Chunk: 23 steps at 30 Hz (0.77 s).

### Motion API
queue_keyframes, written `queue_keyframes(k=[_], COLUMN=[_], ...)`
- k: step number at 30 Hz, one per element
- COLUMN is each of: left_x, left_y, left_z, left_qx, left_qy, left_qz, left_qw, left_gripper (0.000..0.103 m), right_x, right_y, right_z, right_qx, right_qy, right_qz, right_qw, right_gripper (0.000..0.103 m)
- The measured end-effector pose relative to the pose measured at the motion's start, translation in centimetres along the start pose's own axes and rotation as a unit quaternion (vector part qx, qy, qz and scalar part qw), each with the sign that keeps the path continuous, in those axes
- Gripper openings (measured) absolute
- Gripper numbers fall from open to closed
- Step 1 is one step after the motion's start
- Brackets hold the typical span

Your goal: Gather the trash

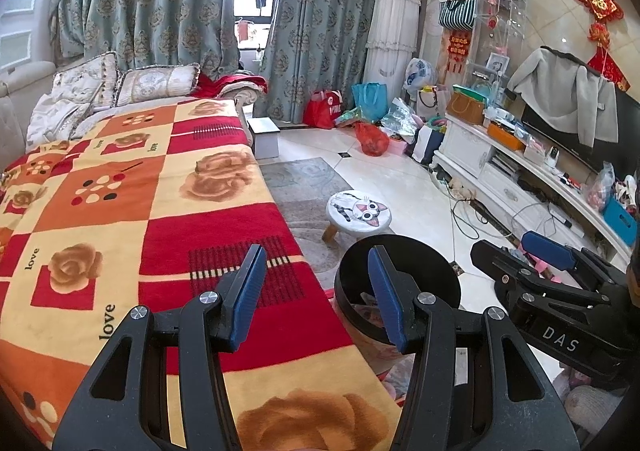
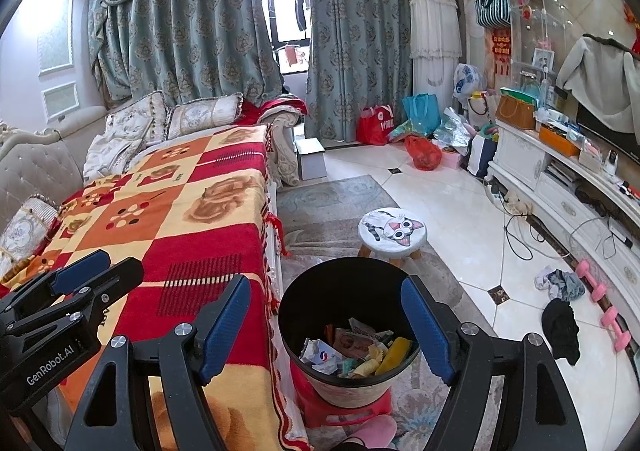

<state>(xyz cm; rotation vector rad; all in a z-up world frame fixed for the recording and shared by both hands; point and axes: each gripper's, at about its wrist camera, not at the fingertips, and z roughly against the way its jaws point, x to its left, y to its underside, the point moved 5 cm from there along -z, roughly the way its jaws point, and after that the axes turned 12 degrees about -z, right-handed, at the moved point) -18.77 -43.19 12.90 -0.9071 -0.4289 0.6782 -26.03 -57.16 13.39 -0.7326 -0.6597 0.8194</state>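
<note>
Left gripper (image 1: pixel 318 295) held over the edge of the patterned blanket (image 1: pixel 168 187), jaws apart, nothing between them; right gripper (image 2: pixel 328 331) spread wider, also empty, poised above the black bin (image 2: pixel 308 299). Bin standing on a red stool (image 2: pixel 340 411) just beside the blanket's fringe; crumpled wrappers and paper (image 2: pixel 352 351) lying inside. Cat-face stool (image 2: pixel 392 231) on the rug beyond the bin.

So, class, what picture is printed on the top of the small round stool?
A cartoon grey-and-white cat on the stool, clearest in the right wrist view.
</note>
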Motion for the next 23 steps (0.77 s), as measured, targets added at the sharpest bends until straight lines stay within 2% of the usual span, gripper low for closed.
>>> queue_keyframes(k=[18,23], left_x=[0.4,2.6], left_y=[0.3,1.1], left_z=[-0.9,-1.4], left_qx=[0.009,0.019], left_qy=[0.018,0.021], left_qz=[0.008,0.023], left_qw=[0.9998,0.9993], left_gripper=[0.052,0.052], right_x=[0.0,0.8], right_y=[0.2,0.7], right_z=[-0.6,-1.3], right_qx=[0.01,0.022], right_qy=[0.003,0.0], right_qz=[0.002,0.007], right_qw=[1.0,1.0], right_gripper=[0.077,0.077])
